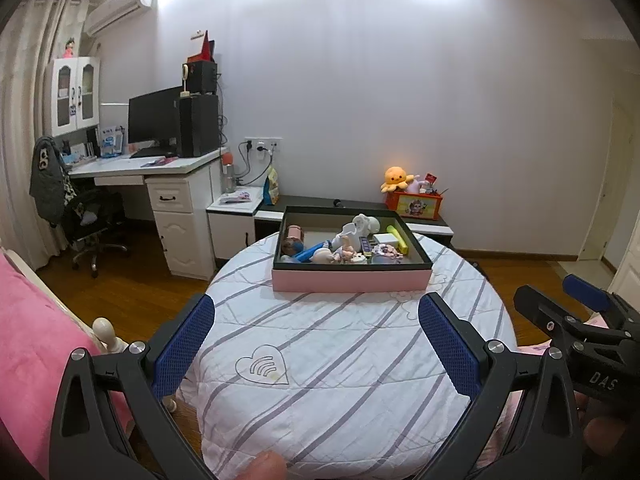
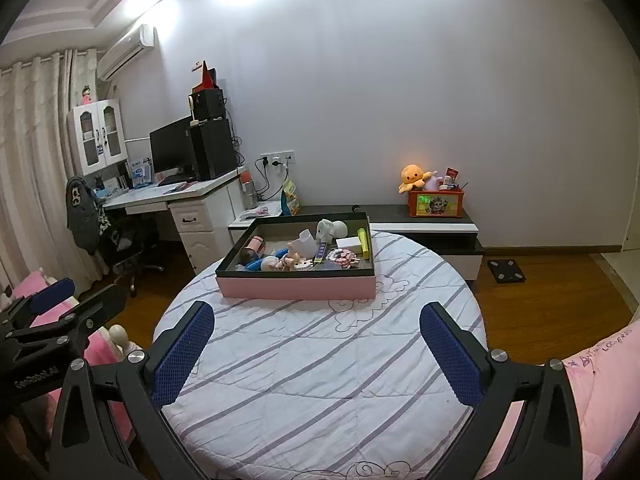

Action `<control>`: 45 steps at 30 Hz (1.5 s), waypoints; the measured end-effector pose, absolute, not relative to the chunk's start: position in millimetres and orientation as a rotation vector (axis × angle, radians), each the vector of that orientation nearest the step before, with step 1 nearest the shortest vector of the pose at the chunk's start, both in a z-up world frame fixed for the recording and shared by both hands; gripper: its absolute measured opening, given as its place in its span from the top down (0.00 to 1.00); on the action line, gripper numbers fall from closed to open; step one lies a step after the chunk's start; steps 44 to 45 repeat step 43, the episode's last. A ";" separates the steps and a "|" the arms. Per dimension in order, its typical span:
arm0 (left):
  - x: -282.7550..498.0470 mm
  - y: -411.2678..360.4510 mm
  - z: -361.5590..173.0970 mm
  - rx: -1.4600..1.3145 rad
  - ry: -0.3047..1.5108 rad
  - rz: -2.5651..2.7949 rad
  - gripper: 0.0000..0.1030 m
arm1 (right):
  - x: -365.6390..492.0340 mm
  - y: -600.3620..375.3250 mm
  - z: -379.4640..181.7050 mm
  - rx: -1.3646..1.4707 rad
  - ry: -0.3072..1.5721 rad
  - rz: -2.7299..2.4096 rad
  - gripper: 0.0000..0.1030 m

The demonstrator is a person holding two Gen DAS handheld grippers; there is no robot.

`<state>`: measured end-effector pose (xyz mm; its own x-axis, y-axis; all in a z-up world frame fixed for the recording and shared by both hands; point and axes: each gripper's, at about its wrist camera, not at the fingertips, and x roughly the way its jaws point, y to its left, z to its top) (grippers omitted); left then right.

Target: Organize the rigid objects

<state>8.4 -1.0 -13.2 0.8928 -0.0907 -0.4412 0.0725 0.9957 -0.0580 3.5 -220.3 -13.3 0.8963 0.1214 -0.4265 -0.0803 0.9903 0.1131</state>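
A pink tray with a dark rim (image 1: pixel 352 280) (image 2: pixel 296 286) stands on the far side of a round table under a striped white cloth (image 1: pixel 340 360) (image 2: pixel 320 380). It holds several small rigid items: a white elephant figure (image 1: pixel 362 222) (image 2: pixel 326 229), a yellow marker (image 1: pixel 398 237) (image 2: pixel 363 242), a white box (image 1: pixel 387 239) (image 2: pixel 347 243), a pink roll (image 1: pixel 295 234) (image 2: pixel 256 246) and small dolls (image 1: pixel 344 252). My left gripper (image 1: pixel 316 344) is open and empty over the near cloth. My right gripper (image 2: pixel 316 346) is open and empty too, and shows at the right of the left wrist view (image 1: pixel 560 300).
A desk with a monitor (image 1: pixel 156 120) and an office chair (image 1: pixel 92 220) stand at the left. A low cabinet along the wall bears an orange toy box (image 1: pixel 414 204) (image 2: pixel 436 203). Pink bedding (image 1: pixel 36 320) (image 2: pixel 600 392) flanks the table. A black scale (image 2: pixel 505 271) lies on the floor.
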 end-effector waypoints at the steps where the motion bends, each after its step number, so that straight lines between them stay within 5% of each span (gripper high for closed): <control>1: 7.9 -0.7 -12.6 -0.042 0.459 -0.086 0.00 | 3.1 -220.2 -12.4 0.094 0.445 0.101 0.00; 45: -9.5 -6.5 5.1 -0.039 0.397 -0.078 0.00 | -2.7 -219.9 -4.2 0.076 0.419 0.083 0.00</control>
